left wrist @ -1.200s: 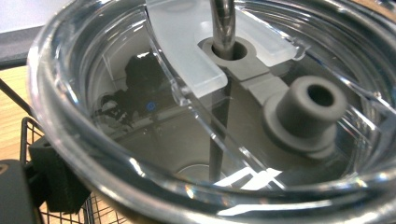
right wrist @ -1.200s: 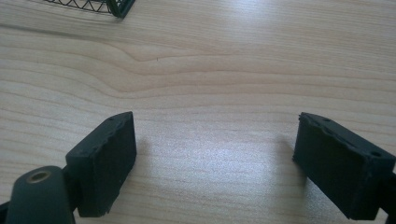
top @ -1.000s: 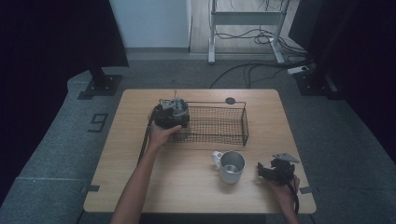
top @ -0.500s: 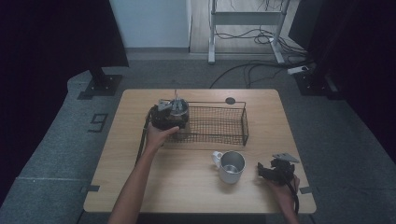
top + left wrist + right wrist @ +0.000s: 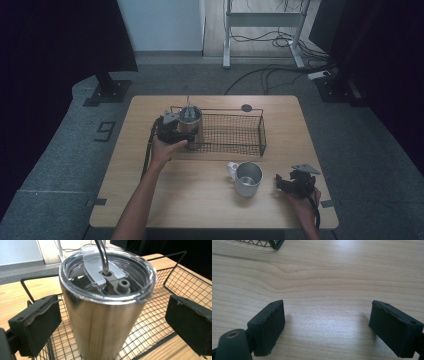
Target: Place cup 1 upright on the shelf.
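Right now my left gripper point(image 5: 110, 322) is spread wide, the steel tumbler point(image 5: 105, 315) standing upright between its jaws, neither pad touching it. Tumbler sits in the near-left end of the wire basket point(image 5: 235, 135), clear lid and metal straw point(image 5: 102, 255) on top. My right gripper point(image 5: 327, 325) rests low over bare counter point(image 5: 324, 277), jaws apart, nothing between them; steel mug point(image 5: 247, 178) just beside it.
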A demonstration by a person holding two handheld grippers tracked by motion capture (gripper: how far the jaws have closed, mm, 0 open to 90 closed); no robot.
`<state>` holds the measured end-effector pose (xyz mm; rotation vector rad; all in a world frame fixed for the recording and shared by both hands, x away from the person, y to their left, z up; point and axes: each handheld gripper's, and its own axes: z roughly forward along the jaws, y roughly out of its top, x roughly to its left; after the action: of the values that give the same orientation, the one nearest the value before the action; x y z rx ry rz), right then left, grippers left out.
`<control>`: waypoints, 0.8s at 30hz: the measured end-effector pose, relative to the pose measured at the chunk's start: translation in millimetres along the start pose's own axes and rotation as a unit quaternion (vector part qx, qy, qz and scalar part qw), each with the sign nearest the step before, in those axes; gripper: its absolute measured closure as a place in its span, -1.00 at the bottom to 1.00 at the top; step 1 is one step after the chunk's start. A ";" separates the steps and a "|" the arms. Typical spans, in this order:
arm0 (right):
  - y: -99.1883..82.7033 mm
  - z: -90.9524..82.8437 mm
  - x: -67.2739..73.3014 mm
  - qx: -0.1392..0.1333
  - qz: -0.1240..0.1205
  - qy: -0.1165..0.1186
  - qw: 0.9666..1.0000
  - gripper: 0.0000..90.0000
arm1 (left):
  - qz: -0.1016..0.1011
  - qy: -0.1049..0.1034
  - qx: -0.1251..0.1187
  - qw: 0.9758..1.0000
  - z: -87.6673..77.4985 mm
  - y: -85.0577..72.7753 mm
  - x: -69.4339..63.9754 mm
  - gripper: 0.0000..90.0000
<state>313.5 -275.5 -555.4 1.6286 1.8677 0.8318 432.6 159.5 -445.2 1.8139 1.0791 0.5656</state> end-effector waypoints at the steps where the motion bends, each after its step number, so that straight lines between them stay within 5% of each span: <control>1: 0.0 0.1 0.1 0.000 0.001 0.000 1.000 -0.72 | 0.001 -0.001 0.000 1.000 -2.5 -0.7 -0.4 -0.98; 24: -0.1 0.1 0.1 -0.001 0.000 0.000 1.000 -0.71 | -0.004 -0.044 -0.007 0.999 -56.4 -44.8 -6.8 -0.92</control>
<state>313.5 -275.4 -555.5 1.6283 1.8659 0.8333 367.8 189.1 -457.6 1.8048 1.0190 0.4825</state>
